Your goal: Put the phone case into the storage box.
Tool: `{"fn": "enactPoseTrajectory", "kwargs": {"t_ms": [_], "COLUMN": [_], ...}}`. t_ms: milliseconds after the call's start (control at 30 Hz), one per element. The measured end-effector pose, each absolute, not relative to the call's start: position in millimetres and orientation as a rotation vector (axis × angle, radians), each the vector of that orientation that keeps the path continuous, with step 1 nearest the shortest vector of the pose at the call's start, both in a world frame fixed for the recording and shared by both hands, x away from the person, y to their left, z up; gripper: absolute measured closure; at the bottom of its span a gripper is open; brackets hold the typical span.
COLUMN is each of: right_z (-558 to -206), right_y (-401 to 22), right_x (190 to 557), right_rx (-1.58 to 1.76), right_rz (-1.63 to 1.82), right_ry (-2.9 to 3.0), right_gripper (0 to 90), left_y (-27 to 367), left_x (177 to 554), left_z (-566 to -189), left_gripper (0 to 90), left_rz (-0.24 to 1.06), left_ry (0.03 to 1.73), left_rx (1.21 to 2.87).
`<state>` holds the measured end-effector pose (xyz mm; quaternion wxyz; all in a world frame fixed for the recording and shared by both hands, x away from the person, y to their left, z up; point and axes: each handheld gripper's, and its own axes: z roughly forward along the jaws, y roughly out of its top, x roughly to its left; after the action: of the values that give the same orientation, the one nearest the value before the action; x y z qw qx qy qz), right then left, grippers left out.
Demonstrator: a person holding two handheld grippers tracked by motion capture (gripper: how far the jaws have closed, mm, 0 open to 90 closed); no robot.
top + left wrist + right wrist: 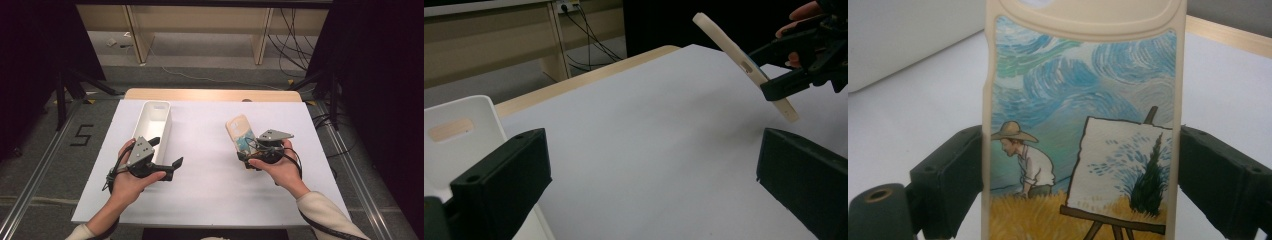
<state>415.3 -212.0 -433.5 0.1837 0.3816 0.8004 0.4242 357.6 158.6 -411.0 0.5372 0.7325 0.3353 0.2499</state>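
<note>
On the left of the desk (210, 185), which is lying under a white cover, a long white bin (152, 127) is standing with its short ends facing near and far; a slot-shaped handle hole is showing in its far wall. Just near of the bin's near end, the person's left hand (131, 181) is holding the left tool (167, 152), and one black tip is reaching over the bin's near rim while the other is pointing right over the bare cover. In the left gripper view, its two jaws are standing wide apart with nothing between them, the bin sitting behind the left-hand one.

Across the middle, the white cover is lying bare, and the two tools are staying well apart.

On the right, the person's right hand (280, 167) is holding the right tool (248, 150), and its jaws are clamping a cream phone case (240, 132) by its two long edges, near the case's lower end. In the right gripper view, the case's painted back is facing the camera: swirling blue sky, a figure in a straw hat in a yellow field, and an easel with a canvas. In the left gripper view, the case is tilting, its far end raised and its near end hanging clear above the desk. A cream sleeve (327, 215) is covering the right forearm at the near right.
</note>
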Motion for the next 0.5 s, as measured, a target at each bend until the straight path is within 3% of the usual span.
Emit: {"fn": "enactPoseTrajectory", "kwargs": {"t_ms": [500], "right_z": [-432.6], "right_y": [-204.5], "right_x": [413.7], "right_rx": [1.071], "right_rz": [1.224], "right_ry": [2.227], "right_gripper": [11.4], "left_y": [145.9], "left_x": [375.3], "left_z": [-397.9], "left_gripper": [0.5], "left_rz": [0.602], "left_ry": [0.776], "left_rx": [1.725]}}
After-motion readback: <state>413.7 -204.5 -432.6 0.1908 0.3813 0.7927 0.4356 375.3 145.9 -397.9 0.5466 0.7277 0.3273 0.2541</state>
